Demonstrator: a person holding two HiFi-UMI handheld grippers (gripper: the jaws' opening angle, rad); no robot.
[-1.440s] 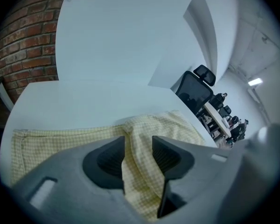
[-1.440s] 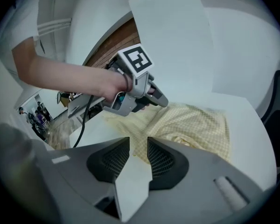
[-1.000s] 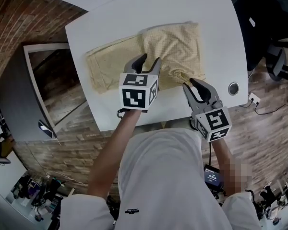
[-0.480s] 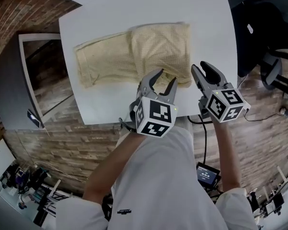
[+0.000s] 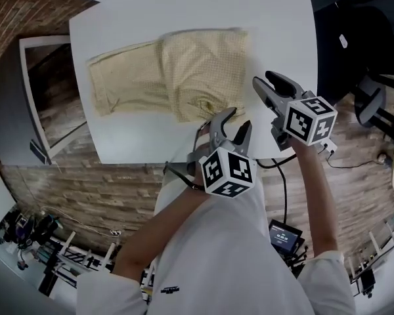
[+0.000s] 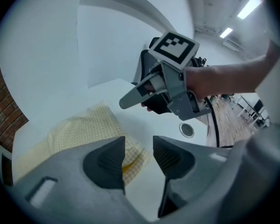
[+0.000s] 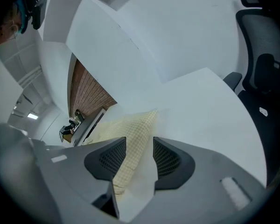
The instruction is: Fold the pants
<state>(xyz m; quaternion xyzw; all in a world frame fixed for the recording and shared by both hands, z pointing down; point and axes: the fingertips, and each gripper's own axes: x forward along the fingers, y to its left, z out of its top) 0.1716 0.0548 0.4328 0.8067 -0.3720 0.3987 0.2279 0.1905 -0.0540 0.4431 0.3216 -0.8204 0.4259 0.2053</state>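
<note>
The pants (image 5: 171,77) lie on the white table (image 5: 276,18), long way left to right, ahead and left of both tools; the left gripper (image 5: 235,120), jaws apart and empty, is nearer their near right corner than the right gripper (image 5: 262,79), whose jaws have just been opening, empty too.

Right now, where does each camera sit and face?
Head view: on the person's head, steeply down at pale yellow checked pants on a white table; both arms, left gripper, right gripper show.
Left gripper view: on the left gripper, along its open jaws past the pants' corner; right gripper and hand show.
Right gripper view: on the right gripper, along the pants' edge; only its jaws show, just opening, nothing between them.
All three share the pants.
</note>
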